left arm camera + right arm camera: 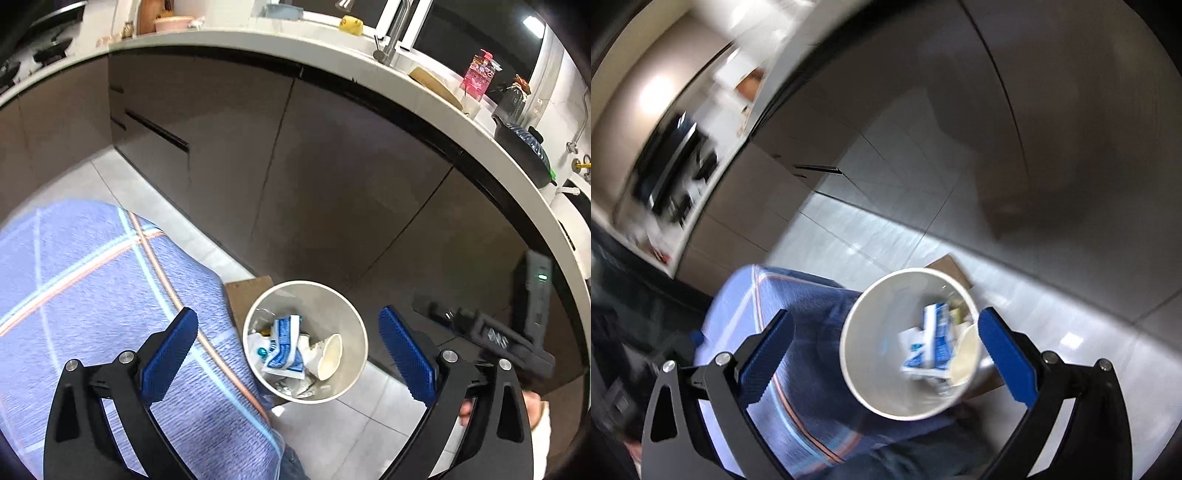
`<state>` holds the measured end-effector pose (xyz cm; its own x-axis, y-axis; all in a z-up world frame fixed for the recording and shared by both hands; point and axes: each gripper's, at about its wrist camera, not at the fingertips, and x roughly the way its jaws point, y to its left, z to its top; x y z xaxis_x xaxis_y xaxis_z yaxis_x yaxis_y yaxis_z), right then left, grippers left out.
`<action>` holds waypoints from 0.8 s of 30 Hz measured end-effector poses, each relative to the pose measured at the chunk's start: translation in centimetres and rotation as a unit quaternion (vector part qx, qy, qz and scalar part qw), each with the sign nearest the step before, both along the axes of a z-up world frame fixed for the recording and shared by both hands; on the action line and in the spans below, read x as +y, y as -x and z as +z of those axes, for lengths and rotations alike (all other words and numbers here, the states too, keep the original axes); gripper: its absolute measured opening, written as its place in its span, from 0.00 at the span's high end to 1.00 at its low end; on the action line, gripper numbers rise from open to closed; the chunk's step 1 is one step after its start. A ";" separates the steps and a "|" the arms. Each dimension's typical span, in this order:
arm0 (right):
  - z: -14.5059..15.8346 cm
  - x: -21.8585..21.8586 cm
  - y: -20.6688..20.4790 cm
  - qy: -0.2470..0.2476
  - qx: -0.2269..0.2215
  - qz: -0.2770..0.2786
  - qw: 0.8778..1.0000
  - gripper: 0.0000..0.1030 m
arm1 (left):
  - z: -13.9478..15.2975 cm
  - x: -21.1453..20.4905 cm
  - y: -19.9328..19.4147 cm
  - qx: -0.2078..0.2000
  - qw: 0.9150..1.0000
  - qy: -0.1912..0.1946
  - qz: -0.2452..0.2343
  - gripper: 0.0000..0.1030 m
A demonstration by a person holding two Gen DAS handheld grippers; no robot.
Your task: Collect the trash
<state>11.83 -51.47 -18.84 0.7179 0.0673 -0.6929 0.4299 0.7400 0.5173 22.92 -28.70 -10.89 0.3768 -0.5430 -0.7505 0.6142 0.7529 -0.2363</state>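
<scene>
bin [306, 291]: on floor, holds trash
wrapper [284, 347]: light, crumply; pinch edge
left gripper [288, 350]: above bin, jaws apart, empty
right gripper [886, 354]: same

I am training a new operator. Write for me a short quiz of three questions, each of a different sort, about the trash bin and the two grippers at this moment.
1. True or false: the white trash bin stands on the counter beside the faucet.
2. Multiple choice: what lies in the bin next to the blue and white wrapper? A) a glass bottle B) a crumpled paper cup C) a spoon
3. Fill in: the left gripper and the right gripper are both ____ and hold nothing.

Key: 1 false, it stands on the floor; 2 B; 3 open.
</scene>
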 end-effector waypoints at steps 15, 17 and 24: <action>9.1 10.9 5.3 0.192 0.048 0.052 0.979 0.03 | 6.6 9.2 7.8 -0.075 0.990 -0.027 0.119 0.08; 9.8 11.9 5.6 0.199 0.051 0.051 0.977 0.03 | 7.1 10.4 8.7 -0.079 0.988 -0.031 0.130 0.08; 12.0 16.0 7.3 0.247 0.050 0.039 0.967 0.03 | 9.4 13.9 12.0 -0.100 0.981 -0.045 0.158 0.08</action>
